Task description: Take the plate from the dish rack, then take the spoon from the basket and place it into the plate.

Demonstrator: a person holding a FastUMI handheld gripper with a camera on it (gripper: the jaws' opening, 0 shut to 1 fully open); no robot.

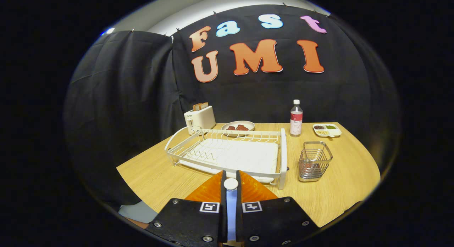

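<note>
- One wooden table [340,190] carried everything, with black cloth walls close behind.
- Dish rack [283,151] lay just beyond the fingers, long axis crosswise, with no plate in its slots.
- Wire basket [315,162] stood just right of the rack, upright.
- Gripper [231,173] was clamped on a slim blue-and-white thing, probably the spoon [231,185], its shaft running along the fingers.

The tool [231,181] holds both orange fingers [209,190] nearly together.

White dish rack [227,153], silver wire basket [314,161], tan wood-grain table [340,190], orange ribbed claw [231,179] fingers.
</note>
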